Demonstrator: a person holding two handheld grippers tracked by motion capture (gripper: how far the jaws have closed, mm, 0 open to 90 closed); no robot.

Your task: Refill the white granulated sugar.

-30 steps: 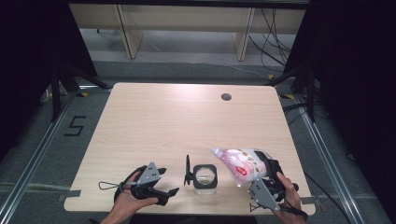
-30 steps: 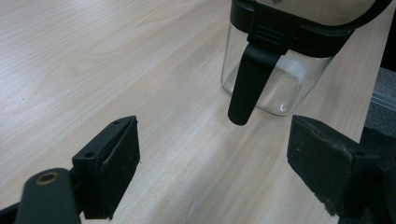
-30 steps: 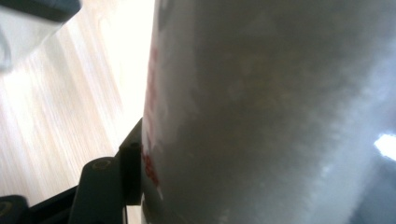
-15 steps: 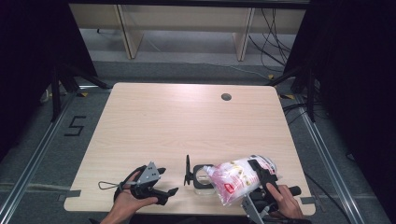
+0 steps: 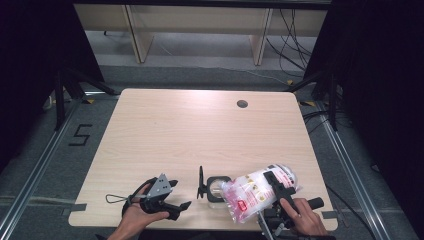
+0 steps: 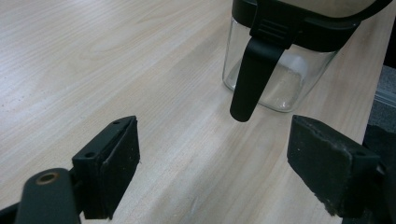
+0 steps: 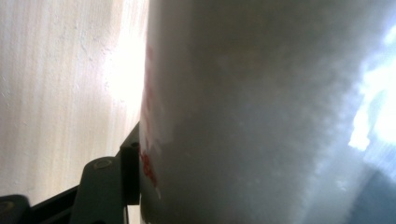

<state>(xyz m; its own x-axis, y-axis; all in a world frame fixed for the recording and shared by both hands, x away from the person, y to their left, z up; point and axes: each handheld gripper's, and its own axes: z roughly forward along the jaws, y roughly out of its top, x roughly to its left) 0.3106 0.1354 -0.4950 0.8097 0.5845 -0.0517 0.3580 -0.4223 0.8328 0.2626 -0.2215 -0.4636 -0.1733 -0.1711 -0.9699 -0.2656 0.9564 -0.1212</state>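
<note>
Bag [image 5: 257,194] now lower beside jar [image 5: 218,188], right gripper [image 5: 278,190] clamped; left gripper [image 5: 172,197] agape; wooden table [image 5: 200,135].

Glass jar [image 5: 218,186] and tilted bag [image 5: 255,192] crowding the near edge; far tabletop [image 5: 200,125] open.

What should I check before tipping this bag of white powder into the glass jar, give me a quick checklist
1. Grip on the bag: ok. The right gripper is clamped on the plastic bag, one jaw pressed against its side in the right gripper view.
2. Jar open: ok. The glass jar has its black lid flipped upright.
3. Bag mouth over the jar opening: cannot tell. The bag lies tilted beside and partly above the jar.
4. Bag opened: cannot tell.
5. Jar steadied: not ok. The left gripper is open and short of the jar, touching nothing.
6. Jar clear of the table edge: not ok, it stands near the front edge of the table.
</note>
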